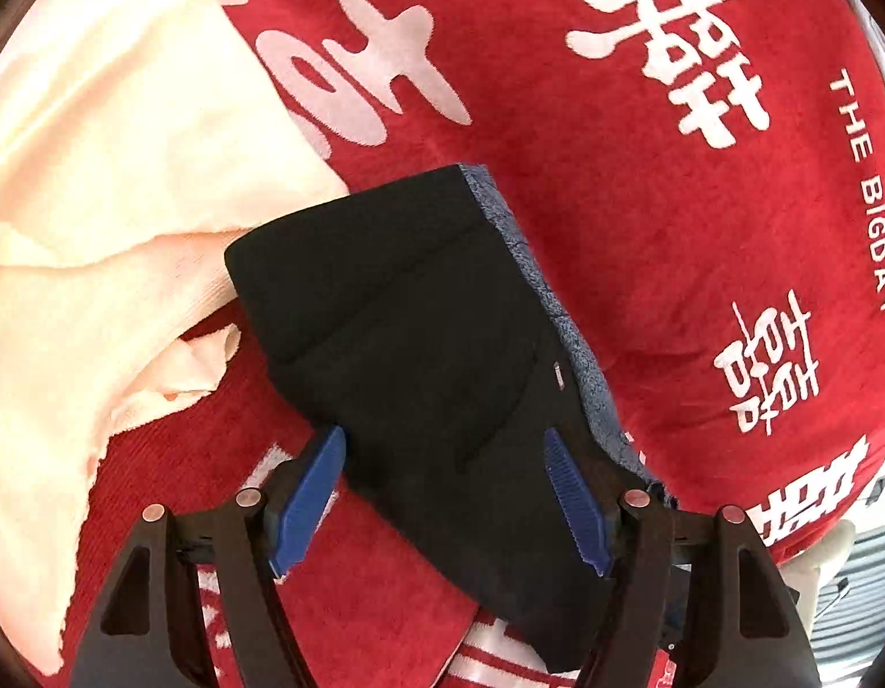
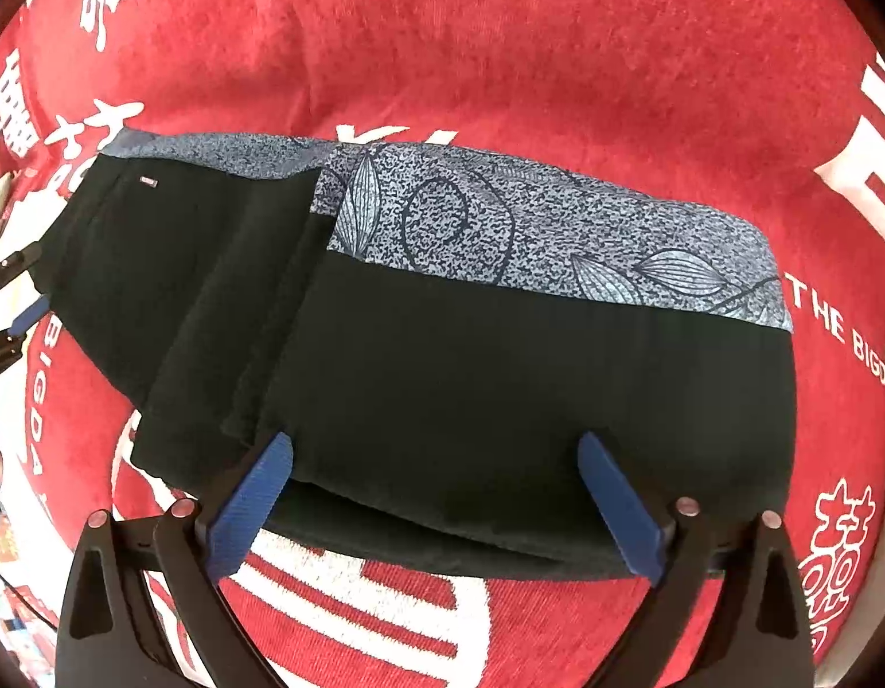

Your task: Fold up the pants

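Observation:
The black pants (image 2: 499,390) lie folded into a thick stack on the red blanket, with a blue-grey leaf-patterned panel (image 2: 557,229) along the far edge. In the left wrist view the same pants (image 1: 419,332) stretch away from me, patterned edge on the right. My left gripper (image 1: 445,447) is open, its blue fingers (image 1: 310,493) straddling the near end of the stack. My right gripper (image 2: 433,453) is open, its blue fingers (image 2: 620,504) over the long near edge. The left gripper also shows in the right wrist view at the far left (image 2: 18,315).
A red blanket (image 1: 643,200) with white characters and the words "THE BIGDAY" covers the surface. A pale peach garment (image 1: 98,200) lies crumpled left of the pants, touching their far corner. The blanket's edge drops away at the right in the left wrist view.

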Tool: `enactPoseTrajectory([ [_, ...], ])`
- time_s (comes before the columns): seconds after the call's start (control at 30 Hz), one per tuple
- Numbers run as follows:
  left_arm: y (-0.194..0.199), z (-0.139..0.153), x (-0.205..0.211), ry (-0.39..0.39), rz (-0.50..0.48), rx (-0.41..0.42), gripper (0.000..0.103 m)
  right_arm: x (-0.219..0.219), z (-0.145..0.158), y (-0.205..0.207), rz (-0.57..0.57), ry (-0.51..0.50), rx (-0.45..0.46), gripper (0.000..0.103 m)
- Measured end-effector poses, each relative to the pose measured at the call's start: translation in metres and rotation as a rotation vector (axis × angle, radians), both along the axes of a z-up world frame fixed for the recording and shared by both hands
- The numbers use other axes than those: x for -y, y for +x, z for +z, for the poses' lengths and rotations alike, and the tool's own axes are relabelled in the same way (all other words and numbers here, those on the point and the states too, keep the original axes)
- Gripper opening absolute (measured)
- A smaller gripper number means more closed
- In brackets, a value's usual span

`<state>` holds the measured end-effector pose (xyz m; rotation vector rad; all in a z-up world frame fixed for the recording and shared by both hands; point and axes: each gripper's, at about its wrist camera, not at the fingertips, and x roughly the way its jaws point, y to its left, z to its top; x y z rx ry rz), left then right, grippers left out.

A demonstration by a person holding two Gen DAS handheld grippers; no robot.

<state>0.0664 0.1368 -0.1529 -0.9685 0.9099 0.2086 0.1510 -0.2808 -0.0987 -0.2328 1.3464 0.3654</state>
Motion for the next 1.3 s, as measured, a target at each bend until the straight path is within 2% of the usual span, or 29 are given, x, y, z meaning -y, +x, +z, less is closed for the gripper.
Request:
enactPoseTrajectory([
  [0.1,-0.013,-0.003,-0.008,-0.010,0.040,-0.018,0.072,0.001,0.002,-0.002,-0.005,-0.008,0.003,0.101],
  [0.2,-0.022,-0.010,-0.015,-0.053,0.081,-0.008,0.072,-0.002,0.000,-0.001,-0.005,-0.014,0.001,0.101],
  [0.37,0.000,-0.012,-0.018,-0.063,0.063,0.029,0.072,-0.003,-0.001,0.001,-0.003,-0.019,-0.005,0.101],
  [0.53,0.011,-0.021,-0.022,-0.089,0.111,0.065,0.072,-0.002,0.000,0.001,-0.005,-0.010,0.001,0.102],
  [0.6,0.014,-0.020,-0.021,-0.074,0.128,0.055,0.072,-0.001,-0.001,0.000,-0.003,-0.004,0.008,0.102],
  [0.63,0.018,-0.017,-0.018,-0.042,0.133,0.026,0.071,-0.001,-0.001,-0.001,-0.001,-0.002,0.012,0.102],
  [0.7,0.024,-0.011,-0.012,0.030,0.129,-0.028,0.045,-0.002,0.000,0.000,-0.001,-0.004,0.013,0.102],
  [0.73,0.027,-0.009,-0.010,0.059,0.115,-0.051,0.027,-0.002,0.002,0.001,-0.005,-0.006,0.011,0.102],
  [0.8,0.031,0.000,-0.004,0.116,0.090,-0.063,0.027,-0.004,0.010,0.003,-0.013,0.001,0.004,0.100],
  [0.9,0.038,0.024,0.017,0.278,0.008,-0.068,0.026,-0.013,0.035,0.009,-0.002,0.054,-0.007,0.098],
  [0.93,0.041,0.035,0.029,0.347,-0.028,-0.067,0.026,-0.021,0.048,0.013,0.015,0.072,-0.006,0.098],
  [1.07,0.048,0.061,0.063,0.494,-0.121,-0.048,0.026,-0.060,0.084,0.041,0.083,0.166,-0.065,0.098],
  [1.23,0.052,0.079,0.086,0.594,-0.200,-0.024,0.026,-0.136,0.117,0.088,0.178,0.274,-0.186,0.098],
  [1.3,0.056,0.084,0.095,0.613,-0.216,-0.018,0.026,-0.178,0.121,0.101,0.232,0.276,-0.258,0.099],
])
